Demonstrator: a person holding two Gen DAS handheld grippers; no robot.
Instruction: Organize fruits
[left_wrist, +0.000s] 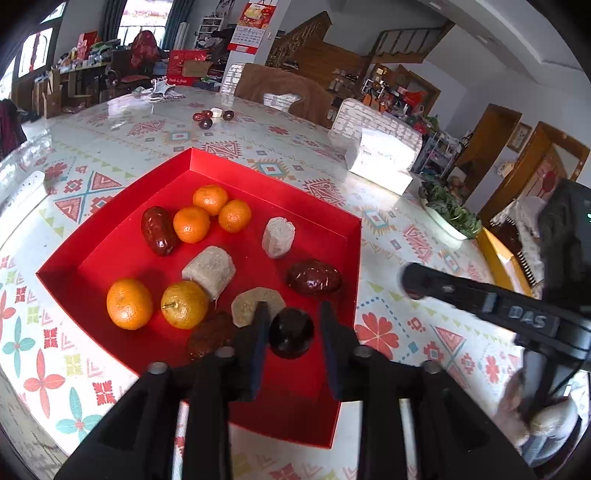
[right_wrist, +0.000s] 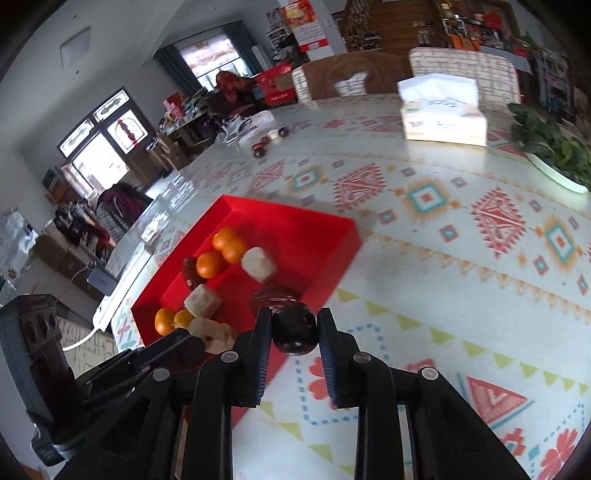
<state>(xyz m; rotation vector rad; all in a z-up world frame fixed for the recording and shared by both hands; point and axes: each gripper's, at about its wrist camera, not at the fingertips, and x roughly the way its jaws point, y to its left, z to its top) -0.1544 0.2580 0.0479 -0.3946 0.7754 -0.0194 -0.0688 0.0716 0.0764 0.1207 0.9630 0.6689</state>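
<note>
Red tray crowded with oranges and dates, bare tray floor along its far wall, open tabletop right of tray, tissue box and greens dish far off.

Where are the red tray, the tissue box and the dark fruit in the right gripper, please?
red tray (left_wrist: 110, 254), left wrist view, bare floor.
tissue box (right_wrist: 443, 125), right wrist view, front face.
dark fruit (right_wrist: 294, 328), right wrist view, centre.
</note>
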